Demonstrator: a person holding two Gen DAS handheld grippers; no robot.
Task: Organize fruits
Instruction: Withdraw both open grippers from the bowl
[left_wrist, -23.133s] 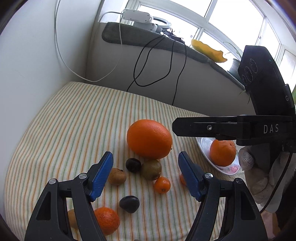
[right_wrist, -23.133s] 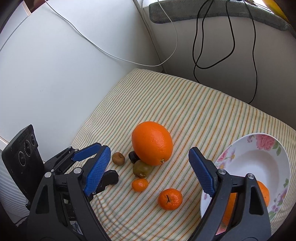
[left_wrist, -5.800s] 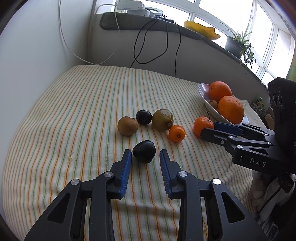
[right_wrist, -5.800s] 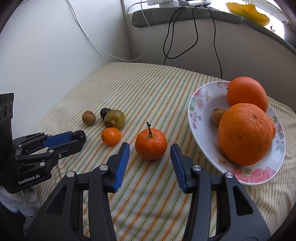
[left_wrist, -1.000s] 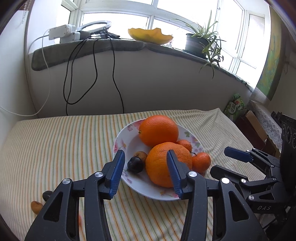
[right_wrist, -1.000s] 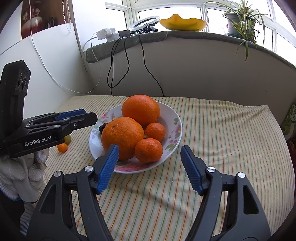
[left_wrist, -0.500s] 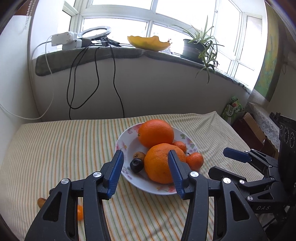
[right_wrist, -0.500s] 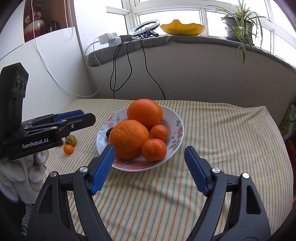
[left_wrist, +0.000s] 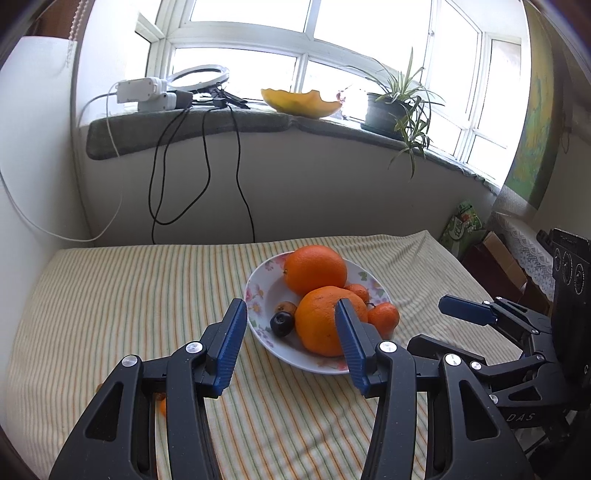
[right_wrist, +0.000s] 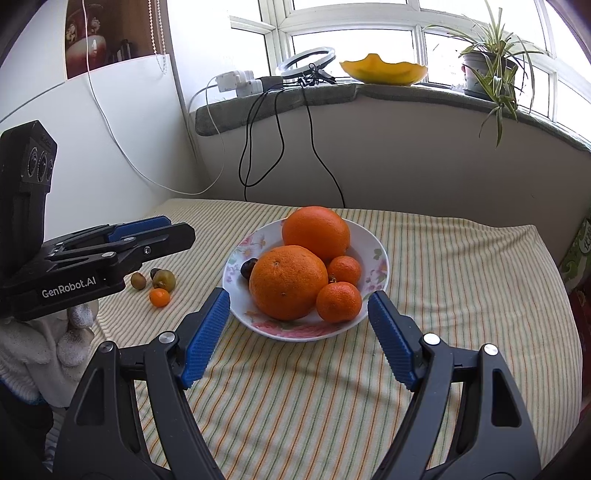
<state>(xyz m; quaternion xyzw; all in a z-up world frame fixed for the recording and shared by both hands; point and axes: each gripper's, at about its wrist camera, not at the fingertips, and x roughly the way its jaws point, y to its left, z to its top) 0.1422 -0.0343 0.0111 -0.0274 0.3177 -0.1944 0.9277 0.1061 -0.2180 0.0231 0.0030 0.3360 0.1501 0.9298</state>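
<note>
Hovered with both tongs, left tongs (left_wrist: 290, 343) and right tongs (right_wrist: 297, 334), apart and empty before the heaped plate (right_wrist: 378, 271), risking nudged oranges rolling off.

Changes logged from my station:

- Large orange (right_wrist: 288, 282): was on the striped cloth (right_wrist: 443, 258) among the small fruit; now in the floral plate (right_wrist: 380, 254), against the second large orange (right_wrist: 316, 232).
- Stemmed mandarin (right_wrist: 338, 301): off the cloth, now at the plate's near rim.
- Dark plum (left_wrist: 282, 324): was between my left gripper's (left_wrist: 290, 341) pads on the cloth; now lying in the plate.
- Left gripper: emptied, jaws parted, drawn back from the plate.
- Right gripper (right_wrist: 297, 338): also pulled back from the plate, jaws wider than a second ago, nothing between them.
</note>
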